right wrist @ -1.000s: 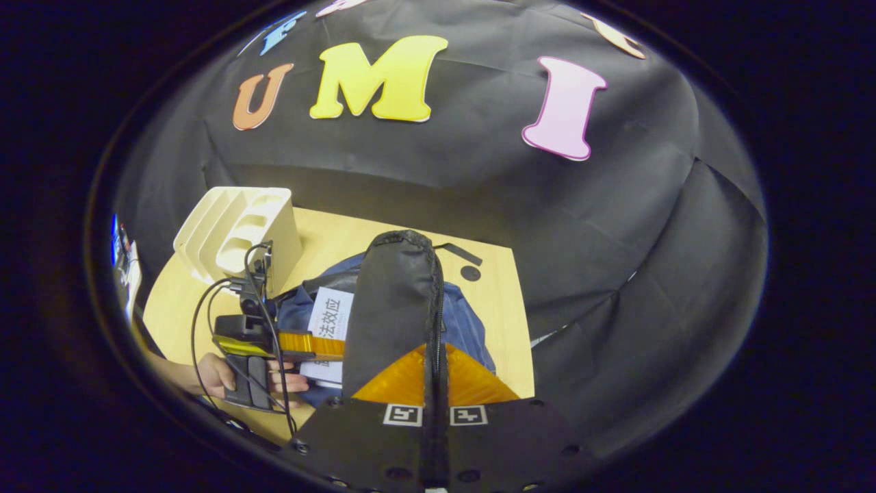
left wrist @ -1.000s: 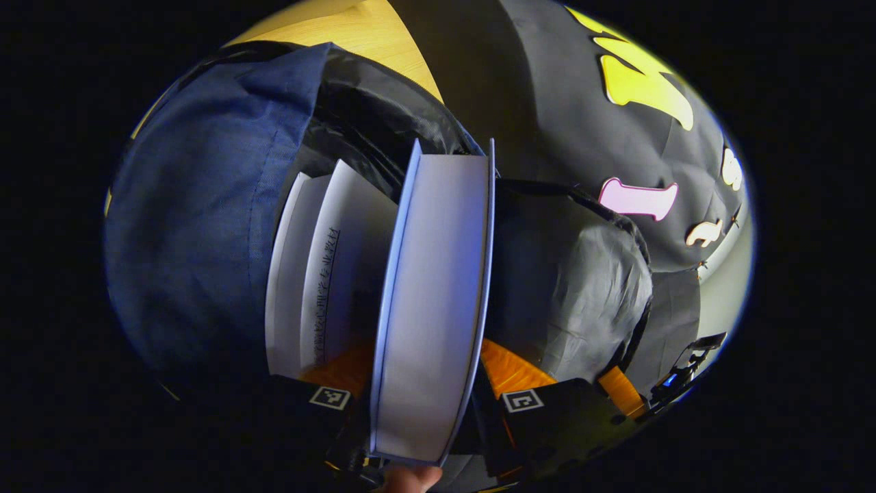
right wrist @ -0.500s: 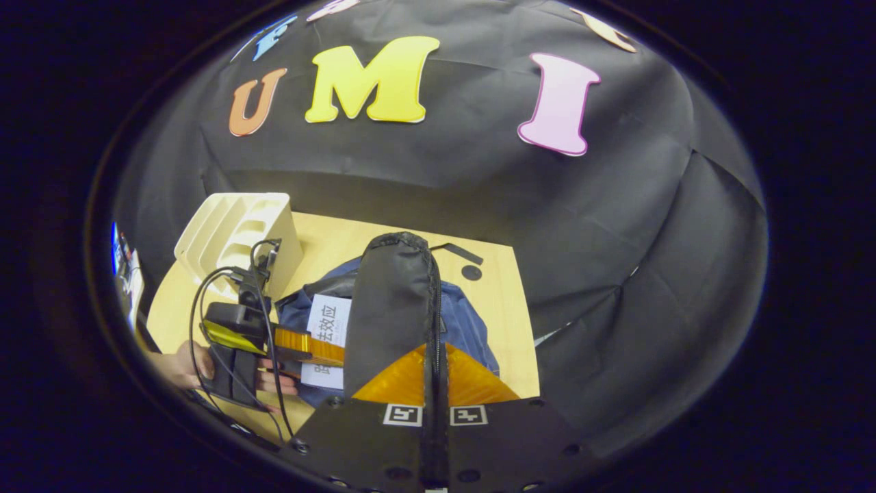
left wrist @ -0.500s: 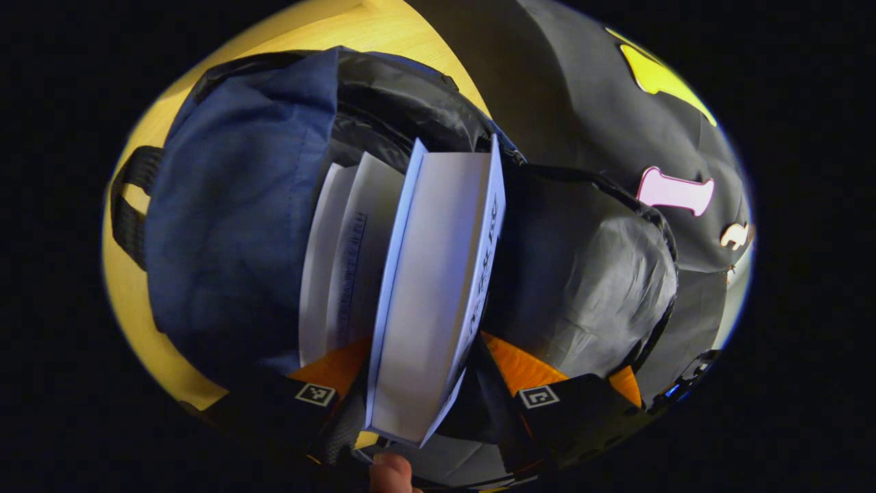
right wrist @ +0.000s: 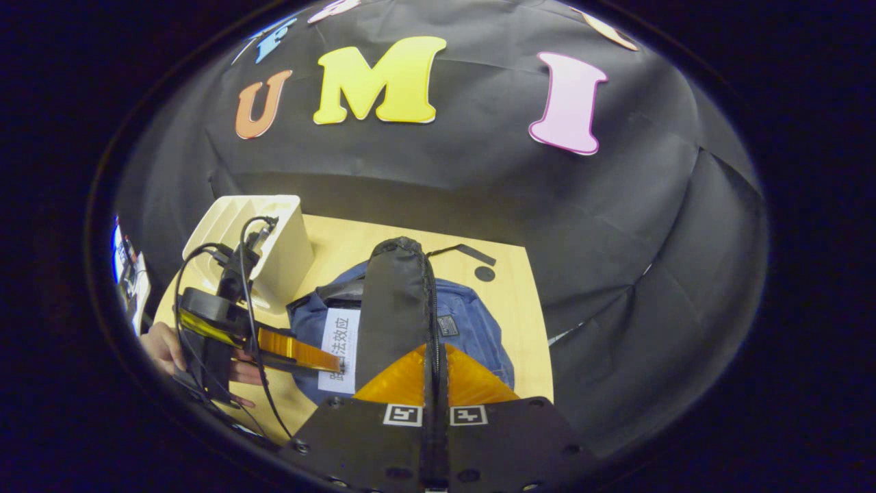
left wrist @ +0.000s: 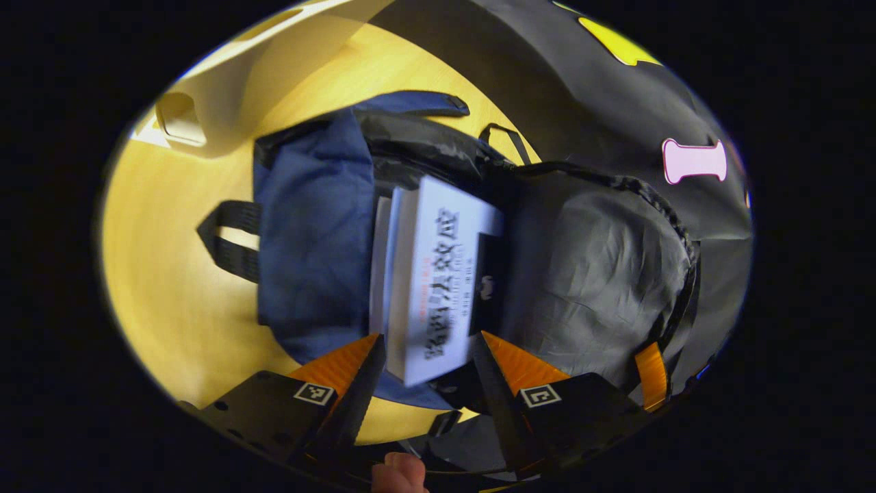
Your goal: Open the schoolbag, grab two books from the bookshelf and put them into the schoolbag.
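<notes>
The navy schoolbag (left wrist: 311, 226) lies open on the wooden table (left wrist: 157, 274). My right gripper (right wrist: 434, 352) is shut on its black-lined flap (right wrist: 393, 301) and holds it up. A white-covered book (left wrist: 441, 274) lies cover up in the opening, on top of another white book (left wrist: 378, 260). My left gripper (left wrist: 428, 339) stands open just in front of the bag's mouth, its orange fingers (left wrist: 339, 359) on either side of the book's near end without pressing it. In the right gripper view the left gripper (right wrist: 301, 352) reaches toward the book (right wrist: 339, 349) from the left.
The cream bookshelf rack (right wrist: 253, 239) stands at the table's back left, also in the left gripper view as the rack (left wrist: 205, 103). A person's hand (right wrist: 161, 346) holds the left gripper. The bag's strap (left wrist: 229, 236) lies on the table beside it.
The left gripper has let go of the book and pulled back from the bag. The book, held on edge before, now lies flat in the opening. The right gripper still holds the flap.
</notes>
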Demonstrator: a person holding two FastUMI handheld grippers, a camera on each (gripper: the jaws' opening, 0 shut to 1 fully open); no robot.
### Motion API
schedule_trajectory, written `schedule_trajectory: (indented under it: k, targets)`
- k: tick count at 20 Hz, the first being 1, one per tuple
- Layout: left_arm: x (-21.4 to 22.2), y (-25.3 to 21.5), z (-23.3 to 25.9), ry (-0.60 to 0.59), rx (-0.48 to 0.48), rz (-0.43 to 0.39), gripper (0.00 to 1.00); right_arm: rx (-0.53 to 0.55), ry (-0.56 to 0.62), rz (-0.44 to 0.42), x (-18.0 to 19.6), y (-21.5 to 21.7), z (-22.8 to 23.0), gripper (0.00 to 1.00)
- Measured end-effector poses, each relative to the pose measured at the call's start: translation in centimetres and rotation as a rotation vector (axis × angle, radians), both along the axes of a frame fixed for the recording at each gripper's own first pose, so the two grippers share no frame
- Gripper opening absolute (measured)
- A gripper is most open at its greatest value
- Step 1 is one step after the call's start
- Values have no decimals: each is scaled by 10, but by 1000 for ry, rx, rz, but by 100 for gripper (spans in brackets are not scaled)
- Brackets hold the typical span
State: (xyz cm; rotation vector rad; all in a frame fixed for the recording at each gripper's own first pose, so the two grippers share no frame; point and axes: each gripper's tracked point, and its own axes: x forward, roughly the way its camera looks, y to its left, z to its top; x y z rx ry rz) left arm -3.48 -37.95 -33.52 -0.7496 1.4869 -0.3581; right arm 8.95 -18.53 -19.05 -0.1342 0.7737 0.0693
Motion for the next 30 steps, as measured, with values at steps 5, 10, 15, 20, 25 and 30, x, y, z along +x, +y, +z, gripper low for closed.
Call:
schedule_trajectory:
  k: [5, 10, 15, 20, 25, 30]
  targets:
    - [15, 40, 18, -168, 171, -99, 83, 18, -4, 12, 0, 15, -3, 0]
    - [23, 75, 41, -274, 283, -148, 83, 42, -10, 17, -4, 32, -4, 0]
    - [34, 121, 69, -402, 410, -172, 83, 64, -22, 29, -14, 54, -3, 0]
    - [43, 157, 116, -526, 479, -157, 83, 89, -30, 35, -25, 75, -3, 0]
    - [60, 199, 171, -719, 542, -53, 83, 151, -26, 36, -37, 103, -9, 0]
    - [59, 235, 213, -865, 562, 41, 84, 202, -22, 32, -46, 135, -23, 0]
